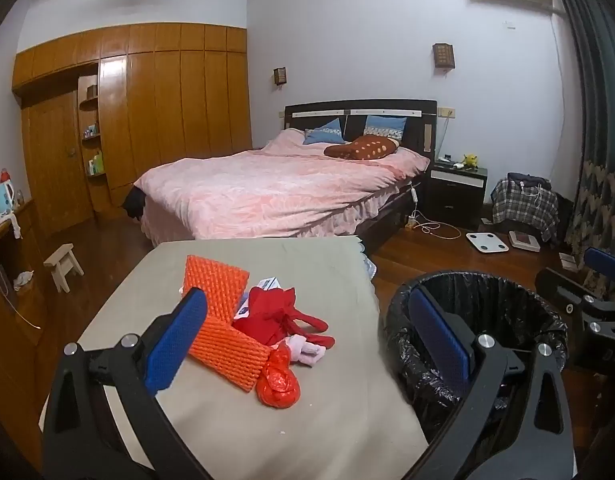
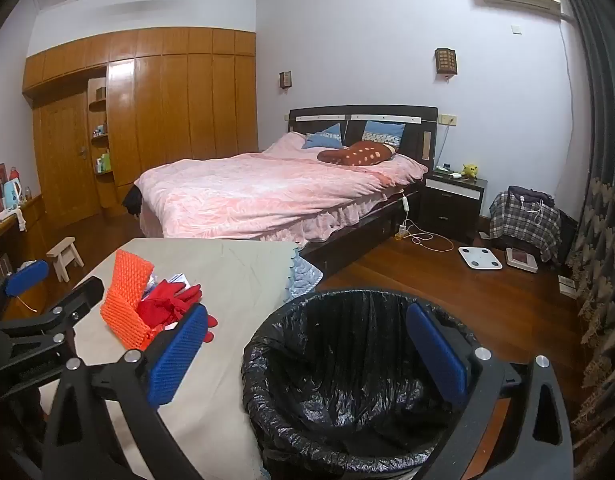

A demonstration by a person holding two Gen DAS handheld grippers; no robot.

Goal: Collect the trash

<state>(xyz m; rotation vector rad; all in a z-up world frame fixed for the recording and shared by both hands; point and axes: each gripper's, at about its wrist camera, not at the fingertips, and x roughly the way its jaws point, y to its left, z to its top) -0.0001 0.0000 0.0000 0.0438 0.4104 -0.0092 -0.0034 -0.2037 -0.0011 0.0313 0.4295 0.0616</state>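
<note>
A pile of trash lies on a grey-covered table (image 1: 327, 412): orange foam netting (image 1: 223, 316), red gloves (image 1: 283, 316), a tied red plastic bag (image 1: 278, 382), a pink-white scrap (image 1: 305, 350) and a white-blue packet (image 1: 267, 283). A black-lined bin (image 1: 491, 312) stands right of the table. My left gripper (image 1: 307, 344) is open and empty above the table's near part. My right gripper (image 2: 307, 356) is open and empty above the bin (image 2: 347, 380); the netting (image 2: 125, 300) and gloves (image 2: 169, 300) lie to its left.
A bed with a pink cover (image 1: 275, 188) stands behind the table. A small wooden stool (image 1: 63, 266) is on the floor at left. A white scale (image 1: 487, 242), cables and a plaid-covered chair (image 1: 525, 204) are at right, by a dark nightstand (image 1: 455, 188).
</note>
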